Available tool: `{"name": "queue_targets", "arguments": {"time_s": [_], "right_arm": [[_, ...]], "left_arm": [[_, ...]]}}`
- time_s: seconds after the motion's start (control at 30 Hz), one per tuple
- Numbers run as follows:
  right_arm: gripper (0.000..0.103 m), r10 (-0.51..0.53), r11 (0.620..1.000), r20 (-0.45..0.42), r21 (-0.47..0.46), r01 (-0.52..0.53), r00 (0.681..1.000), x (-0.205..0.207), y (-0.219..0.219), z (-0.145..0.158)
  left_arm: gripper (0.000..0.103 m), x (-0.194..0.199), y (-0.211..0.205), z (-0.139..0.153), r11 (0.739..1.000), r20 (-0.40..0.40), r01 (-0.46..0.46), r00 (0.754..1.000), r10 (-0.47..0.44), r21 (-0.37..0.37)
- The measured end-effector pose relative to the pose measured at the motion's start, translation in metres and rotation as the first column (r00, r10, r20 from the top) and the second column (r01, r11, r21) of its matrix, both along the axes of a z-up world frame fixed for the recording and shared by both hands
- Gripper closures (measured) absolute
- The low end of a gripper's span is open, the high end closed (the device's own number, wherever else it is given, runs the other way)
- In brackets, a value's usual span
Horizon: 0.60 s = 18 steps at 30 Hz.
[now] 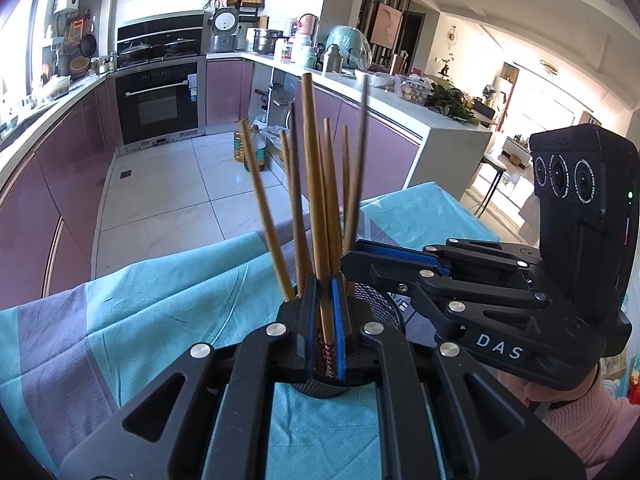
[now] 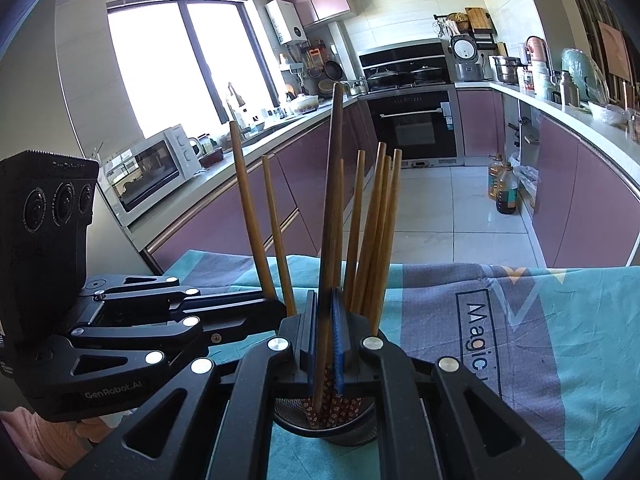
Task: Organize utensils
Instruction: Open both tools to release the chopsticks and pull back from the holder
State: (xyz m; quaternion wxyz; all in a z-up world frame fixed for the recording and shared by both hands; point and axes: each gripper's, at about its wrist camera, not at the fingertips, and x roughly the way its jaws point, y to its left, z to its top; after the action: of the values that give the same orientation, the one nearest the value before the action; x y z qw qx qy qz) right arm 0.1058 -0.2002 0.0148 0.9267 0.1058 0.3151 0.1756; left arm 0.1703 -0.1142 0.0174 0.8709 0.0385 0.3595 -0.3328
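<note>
Both grippers, left gripper (image 1: 325, 320), right gripper (image 2: 325, 336), clamping chopsticks (image 1: 316, 200)

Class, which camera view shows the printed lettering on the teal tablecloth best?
The right wrist view: "Magic" on the teal and grey tablecloth reads clearly there. The left wrist view shows only a fragment of lettering behind the right gripper.
</note>
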Motion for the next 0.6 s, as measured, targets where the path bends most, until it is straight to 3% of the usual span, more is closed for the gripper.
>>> {"name": "queue_targets", "arguments": {"time_s": [0.3, 0.6], "right_arm": [[0.094, 0.000, 1.000, -0.024, 0.012, 0.000, 1.000, -0.003, -0.001, -0.004], [0.074, -0.014, 1.000, 0.002, -0.019, 0.014, 1.000, -0.016, 0.002, -0.003]], "left_arm": [[0.093, 0.012, 0.002, -0.018, 1.000, -0.004, -0.022, 1.000, 0.023, 0.011], [0.066, -0.006, 0.035, -0.018, 0.993, 0.077, -0.110, 0.991, 0.113, -0.034]]}}
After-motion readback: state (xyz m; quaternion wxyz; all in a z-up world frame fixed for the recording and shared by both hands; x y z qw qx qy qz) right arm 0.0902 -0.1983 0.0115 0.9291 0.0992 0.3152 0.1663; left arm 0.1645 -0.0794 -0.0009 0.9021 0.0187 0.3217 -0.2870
